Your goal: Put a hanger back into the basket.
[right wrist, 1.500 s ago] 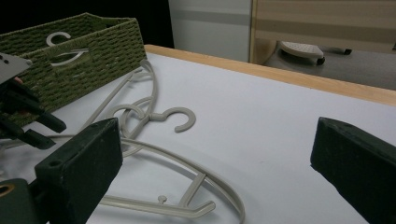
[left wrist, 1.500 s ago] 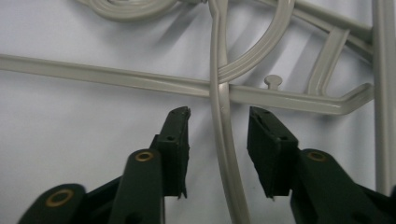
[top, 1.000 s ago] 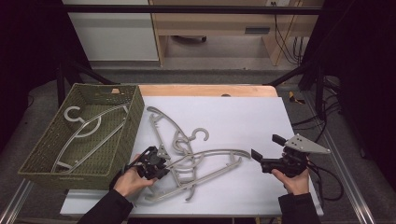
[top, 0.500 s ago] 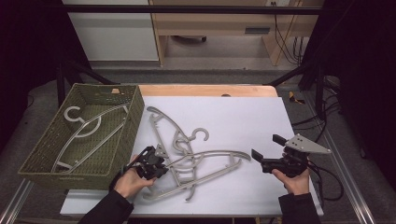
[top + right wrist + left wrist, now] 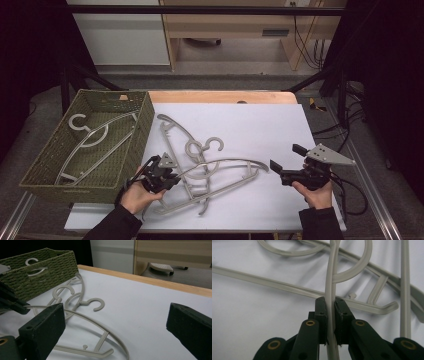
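Left tongs [image 5: 330, 315] are clamped tight on the grey hanger [image 5: 225, 167], pinching its thin bar at the near left of the pile on the white table [image 5: 280, 125]. Right tongs [image 5: 285, 162] hang wide apart off to the right, gripping nothing. Another hanger [image 5: 92, 137] lies in the green basket [image 5: 145, 120].

Both forearms wear black long sleeves [image 5: 112, 227]. Each black hand-held gripper [image 5: 172, 181] has flat, rectangular jaw pads, brass-coloured pivot screws [image 5: 310, 323] and a black cable [image 5: 352, 192]; the right one carries a grey three-cornered plate [image 5: 330, 155].
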{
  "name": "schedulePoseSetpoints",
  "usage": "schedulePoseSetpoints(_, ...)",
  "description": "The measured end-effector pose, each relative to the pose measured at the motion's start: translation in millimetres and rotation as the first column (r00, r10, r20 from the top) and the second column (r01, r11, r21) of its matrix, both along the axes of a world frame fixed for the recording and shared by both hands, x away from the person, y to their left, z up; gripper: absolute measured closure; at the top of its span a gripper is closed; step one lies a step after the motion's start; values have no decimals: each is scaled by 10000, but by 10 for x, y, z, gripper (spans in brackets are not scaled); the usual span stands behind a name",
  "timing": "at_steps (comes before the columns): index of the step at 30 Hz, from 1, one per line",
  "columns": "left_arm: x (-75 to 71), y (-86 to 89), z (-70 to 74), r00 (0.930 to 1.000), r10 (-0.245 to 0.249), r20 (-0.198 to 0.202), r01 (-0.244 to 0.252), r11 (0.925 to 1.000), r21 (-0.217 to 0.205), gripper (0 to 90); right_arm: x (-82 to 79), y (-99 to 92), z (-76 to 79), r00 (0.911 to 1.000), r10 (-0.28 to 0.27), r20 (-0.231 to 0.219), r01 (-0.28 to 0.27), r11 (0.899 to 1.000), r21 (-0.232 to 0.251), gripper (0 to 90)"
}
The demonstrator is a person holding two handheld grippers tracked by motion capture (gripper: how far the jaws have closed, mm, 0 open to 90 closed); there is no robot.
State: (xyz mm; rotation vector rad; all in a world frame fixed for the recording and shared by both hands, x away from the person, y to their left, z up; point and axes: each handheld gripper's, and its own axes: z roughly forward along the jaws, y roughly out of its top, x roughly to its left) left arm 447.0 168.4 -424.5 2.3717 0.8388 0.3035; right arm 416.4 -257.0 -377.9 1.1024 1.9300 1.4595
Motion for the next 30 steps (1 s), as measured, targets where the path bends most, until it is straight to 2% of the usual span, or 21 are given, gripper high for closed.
schedulePoseSetpoints(11,-80,83,212,9976,164,678,-122,9981,-609,825,7,10,-8,10000,48,-13,-48,10000,-33,24)
schedulePoseSetpoints(18,-107,108,303,9955,296,896,-215,9958,-892,826,7,10,-8,10000,35,-11,-35,10000,-34,24)
schedulePoseSetpoints(30,-162,177,544,9836,640,1689,-409,9897,-1369,826,1,-3,1,10000,26,7,-26,10000,5,23)
